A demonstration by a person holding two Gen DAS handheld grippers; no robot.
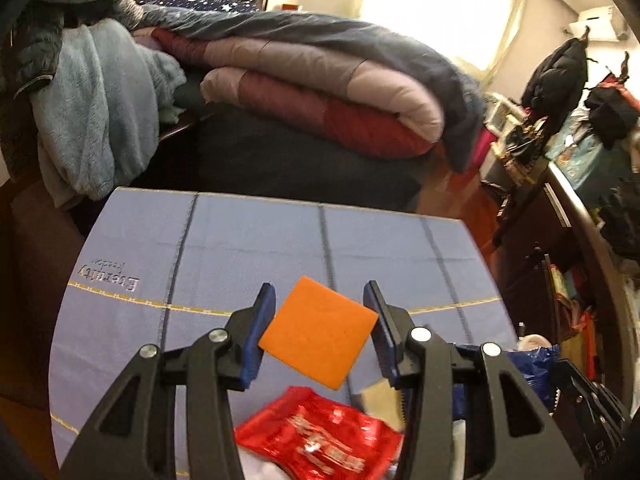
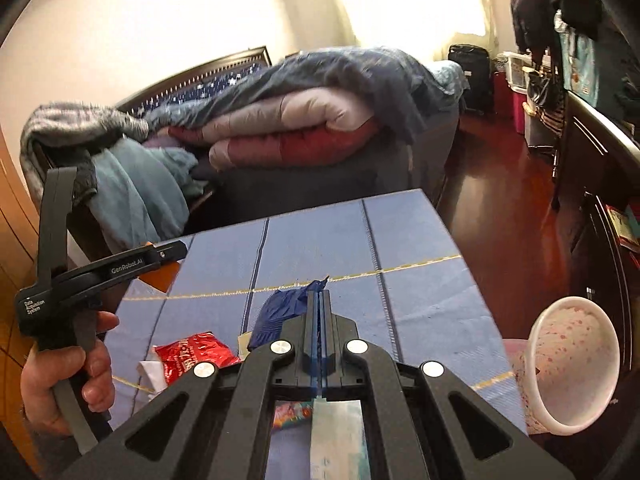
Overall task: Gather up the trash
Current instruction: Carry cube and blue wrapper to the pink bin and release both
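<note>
My left gripper (image 1: 319, 291) is shut on a flat orange square (image 1: 318, 330), held tilted above the blue tablecloth (image 1: 240, 248). A red foil packet (image 1: 320, 436) lies on the cloth just below it. In the right wrist view my right gripper (image 2: 320, 295) is shut on a dark blue wrapper (image 2: 280, 312), which sticks out past the tips and hangs to the left. The red packet (image 2: 192, 354) lies left of it. A hand (image 2: 68, 384) holds the left gripper (image 2: 172, 252) at the table's left edge, with the orange square (image 2: 158, 276) showing under it.
A pink spotted bin (image 2: 572, 364) stands tipped toward me off the table's right edge. White paper (image 2: 150, 372), a colourful wrapper (image 2: 292, 414) and a pale packet (image 2: 340, 432) lie near the front. A bed with folded quilts (image 2: 300, 128) is behind the table, a dark dresser (image 2: 592, 168) on the right.
</note>
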